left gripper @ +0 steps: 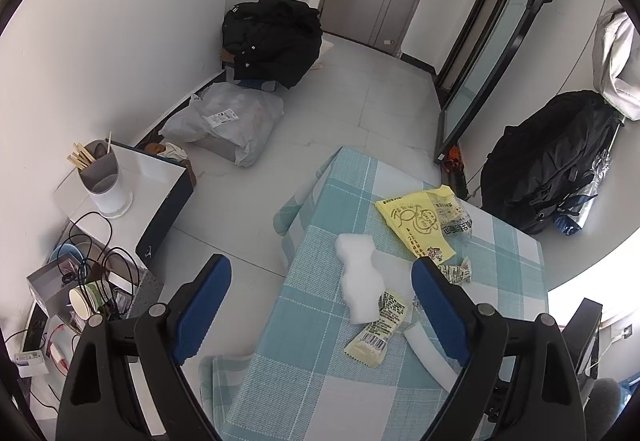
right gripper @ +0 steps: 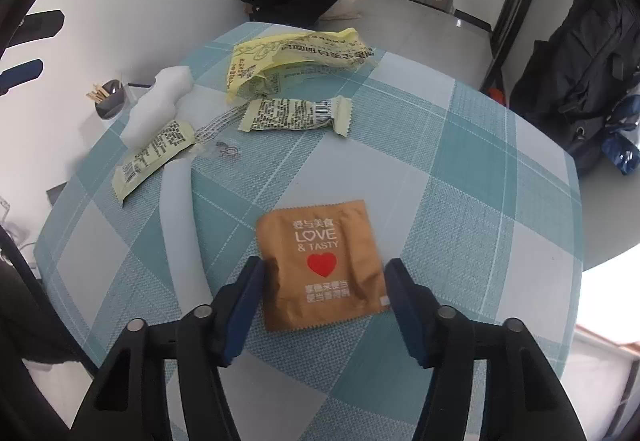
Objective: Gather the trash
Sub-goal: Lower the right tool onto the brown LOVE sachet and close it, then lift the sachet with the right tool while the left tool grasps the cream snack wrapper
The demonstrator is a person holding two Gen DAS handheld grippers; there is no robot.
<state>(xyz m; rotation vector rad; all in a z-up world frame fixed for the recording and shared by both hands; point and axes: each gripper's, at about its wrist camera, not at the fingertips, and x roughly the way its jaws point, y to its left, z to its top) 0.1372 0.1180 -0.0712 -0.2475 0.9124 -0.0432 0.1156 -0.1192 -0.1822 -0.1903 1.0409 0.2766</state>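
A brown "LOVE & TASTY" packet (right gripper: 320,261) lies on the teal checked tablecloth (right gripper: 480,181). My right gripper (right gripper: 325,269) straddles it, both pads touching its side edges, and the foil is creased there. Farther back lie a pale yellow wrapper (right gripper: 296,115), another wrapper (right gripper: 154,157), a crumpled yellow bag (right gripper: 296,57), a white foam piece (right gripper: 160,105) and a white strip (right gripper: 182,209). My left gripper (left gripper: 322,263) hangs open over the table's left edge with nothing between its fingers. Ahead of it are the foam piece (left gripper: 360,281), a wrapper (left gripper: 380,329) and the yellow bag (left gripper: 416,225).
Left of the table stands a white box (left gripper: 160,177) with a grey chopstick holder (left gripper: 102,177), and cables and cups (left gripper: 88,297) below it. A black jacket pile (left gripper: 276,37) and a plastic bag (left gripper: 228,121) lie on the floor. A black backpack (left gripper: 548,161) leans at the right.
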